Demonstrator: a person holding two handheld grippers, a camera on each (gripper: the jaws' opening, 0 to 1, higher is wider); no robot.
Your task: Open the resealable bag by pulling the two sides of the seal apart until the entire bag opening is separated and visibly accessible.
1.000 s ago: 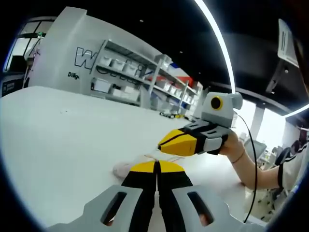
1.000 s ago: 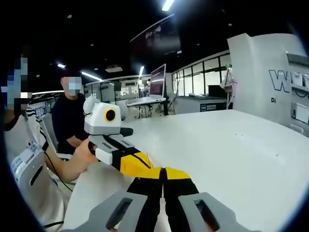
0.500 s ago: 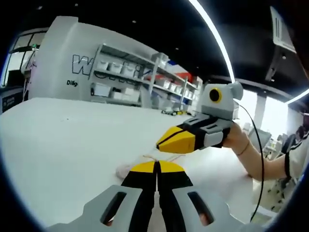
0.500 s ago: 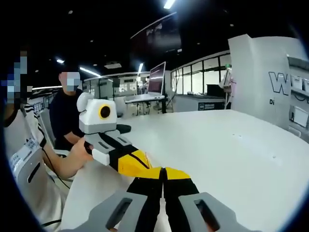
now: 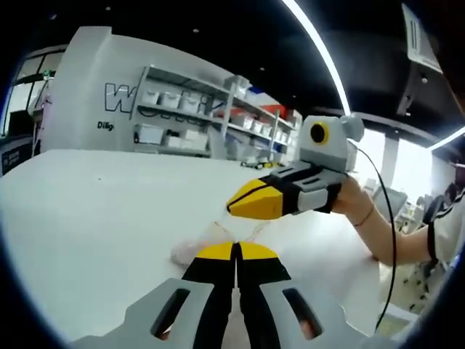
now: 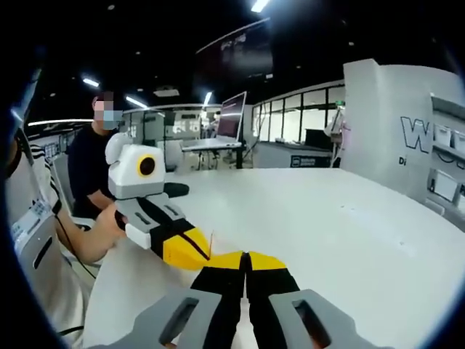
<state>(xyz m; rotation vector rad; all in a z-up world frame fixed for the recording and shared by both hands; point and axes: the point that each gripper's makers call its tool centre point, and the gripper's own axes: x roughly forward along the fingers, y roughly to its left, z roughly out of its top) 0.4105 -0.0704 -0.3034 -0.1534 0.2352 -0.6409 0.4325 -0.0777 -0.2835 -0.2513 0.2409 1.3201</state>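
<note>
**Two hand-held grippers meet over a clear bag on a white tabletop**

In the left gripper view, the left hand-held gripper (image 5: 236,251) rises from the bottom with its yellow-tipped black jaws pressed together. Just beyond its tips lies the clear, crumpled resealable plastic bag (image 5: 195,247) on the broad white tabletop (image 5: 94,211); whether the jaws pinch the bag's edge cannot be told. The right hand-held gripper (image 5: 236,206) comes in from the right, held by a person's hand (image 5: 349,203), its yellow tips drawn together just above the bag. In the right gripper view, the right hand-held gripper (image 6: 245,258) shows its jaws closed, with the left hand-held gripper (image 6: 202,254) just beside them. Behind stand grey metal shelves of white bins (image 5: 189,116).
</note>
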